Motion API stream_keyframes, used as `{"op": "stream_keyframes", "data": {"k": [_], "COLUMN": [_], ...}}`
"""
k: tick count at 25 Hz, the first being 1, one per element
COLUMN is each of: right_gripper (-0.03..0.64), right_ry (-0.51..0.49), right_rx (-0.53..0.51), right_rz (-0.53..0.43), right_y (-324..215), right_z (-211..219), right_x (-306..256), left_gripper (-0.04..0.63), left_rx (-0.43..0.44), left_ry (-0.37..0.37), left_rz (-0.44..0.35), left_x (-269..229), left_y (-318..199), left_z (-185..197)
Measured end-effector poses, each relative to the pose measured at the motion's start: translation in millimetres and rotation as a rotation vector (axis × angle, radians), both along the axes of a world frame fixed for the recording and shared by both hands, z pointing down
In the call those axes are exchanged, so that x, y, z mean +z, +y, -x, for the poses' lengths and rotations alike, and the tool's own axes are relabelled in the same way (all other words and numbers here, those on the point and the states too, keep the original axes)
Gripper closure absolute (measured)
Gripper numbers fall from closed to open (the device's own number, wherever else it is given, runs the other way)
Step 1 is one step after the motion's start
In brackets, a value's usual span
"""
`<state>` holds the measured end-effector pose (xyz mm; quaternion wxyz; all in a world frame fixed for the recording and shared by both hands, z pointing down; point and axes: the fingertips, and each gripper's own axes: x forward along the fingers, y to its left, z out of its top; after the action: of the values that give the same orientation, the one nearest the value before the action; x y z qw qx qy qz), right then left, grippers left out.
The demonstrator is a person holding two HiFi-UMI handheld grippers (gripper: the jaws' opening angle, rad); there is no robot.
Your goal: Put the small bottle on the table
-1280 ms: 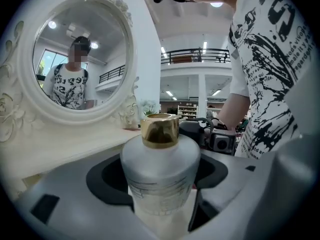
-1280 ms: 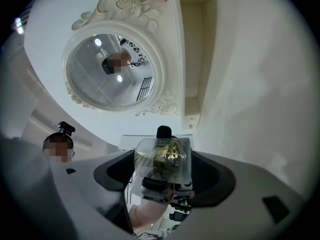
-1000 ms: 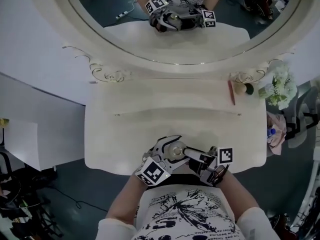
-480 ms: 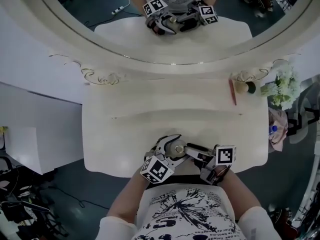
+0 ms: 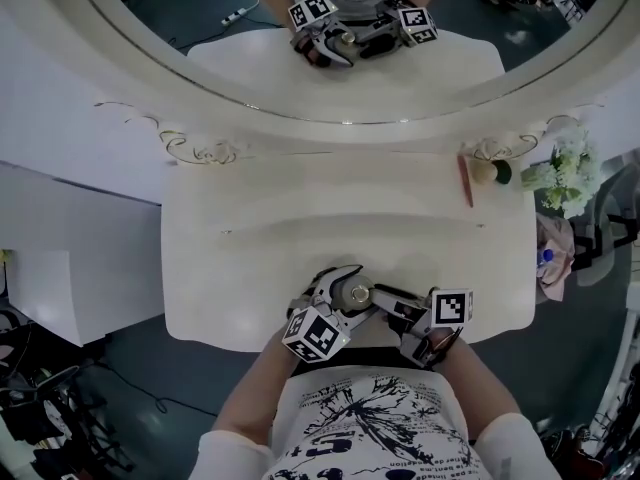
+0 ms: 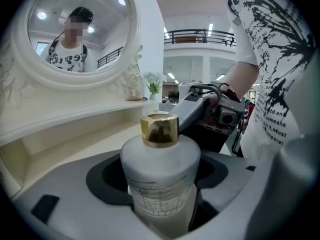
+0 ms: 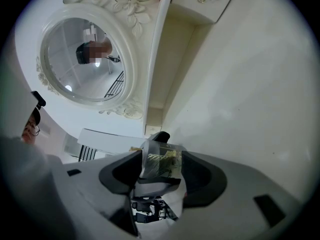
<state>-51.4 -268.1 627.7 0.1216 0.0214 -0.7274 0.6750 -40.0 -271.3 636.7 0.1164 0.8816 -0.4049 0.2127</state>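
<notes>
The small bottle (image 6: 160, 179) is white with a gold cap (image 5: 357, 293) and stands upright in my left gripper (image 5: 338, 303), which is shut on its body. Both grippers hover over the front edge of the cream vanity table (image 5: 300, 253), close to the person's body. My right gripper (image 5: 388, 306) reaches in from the right. Its jaws are closing, with the bottle (image 7: 159, 160) between them and the pads touching its sides. In the left gripper view the right gripper (image 6: 212, 111) shows just behind the bottle.
A large oval mirror (image 5: 340, 48) rises behind a raised shelf (image 5: 350, 183). On the shelf's right end lie a red pencil (image 5: 463, 181) and a small round object (image 5: 485, 173). White flowers (image 5: 560, 173) stand off the right corner. The person's torso is close behind the grippers.
The left gripper with the bottle has edged slightly up and right, towards the right gripper. The head view has shifted a little. Nothing on the table has moved.
</notes>
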Motion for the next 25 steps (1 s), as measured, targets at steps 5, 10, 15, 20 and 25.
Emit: {"op": "stream_keyframes", "data": {"k": [5,10,15,20,25], "right_gripper": [0.357,0.356,0.386,0.489,0.557], "right_ry": [0.001,0.056,0.031,-0.069,-0.043], "right_rx": [0.001,0.022,0.039,0.141,0.23], "right_rz": [0.0,-0.009,-0.054,-0.173,-0.455], "right_y": [4,6,5,-10,-28], "right_z": [2,-6,-2,-8,-28], "right_x": [0,10,-1,-39,-77], "left_gripper": [0.242,0.242,0.242,0.242,0.399], "left_rx": [0.013,0.004,-0.055,-0.089,-0.227], "left_ry": [-0.024,-0.035,-0.004,-0.001,0.026], "left_rz": [0.018,0.024,-0.033,-0.119,-0.221], "left_x": [3,-2,-29,-68,-113], "left_y": [3,7,10,15,18], "left_z": [-2,-1,8,12,28]}}
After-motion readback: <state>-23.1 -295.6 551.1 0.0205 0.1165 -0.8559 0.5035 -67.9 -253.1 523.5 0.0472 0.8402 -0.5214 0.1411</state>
